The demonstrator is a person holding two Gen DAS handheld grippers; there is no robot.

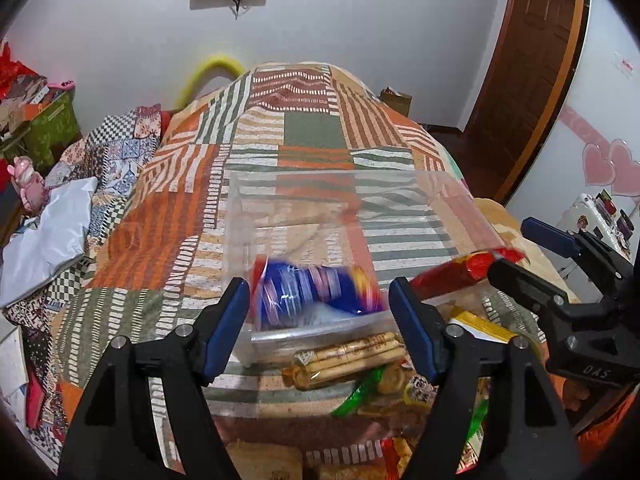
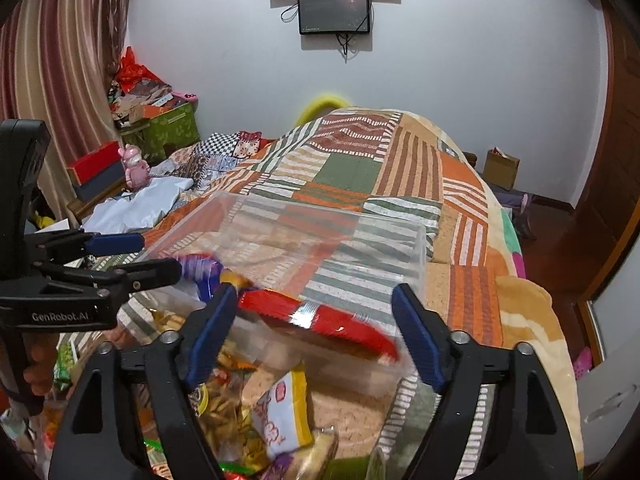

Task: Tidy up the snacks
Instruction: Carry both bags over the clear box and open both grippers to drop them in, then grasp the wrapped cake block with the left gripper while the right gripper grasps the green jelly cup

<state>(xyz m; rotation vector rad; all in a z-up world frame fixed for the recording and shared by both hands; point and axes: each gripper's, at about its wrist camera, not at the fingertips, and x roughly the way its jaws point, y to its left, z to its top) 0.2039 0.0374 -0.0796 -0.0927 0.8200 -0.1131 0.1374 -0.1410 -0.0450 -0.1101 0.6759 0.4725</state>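
Lying blurred between each released hand-held gripper's spread fingers: blue snack pack (image 1: pixel 316 294) for left hand-held gripper (image 1: pixel 320 320), red snack pack (image 2: pixel 320 326) for right hand-held gripper (image 2: pixel 316 328), over the clear bin (image 1: pixel 352 200) on the bed (image 1: pixel 160 220).

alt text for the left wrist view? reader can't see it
The open left gripper frames a blurred blue snack pack at the near end of a clear bin on a patchwork bedspread. The right gripper, also open, is beside a red pack at the bin's right edge. More snacks lie in front of the bin.
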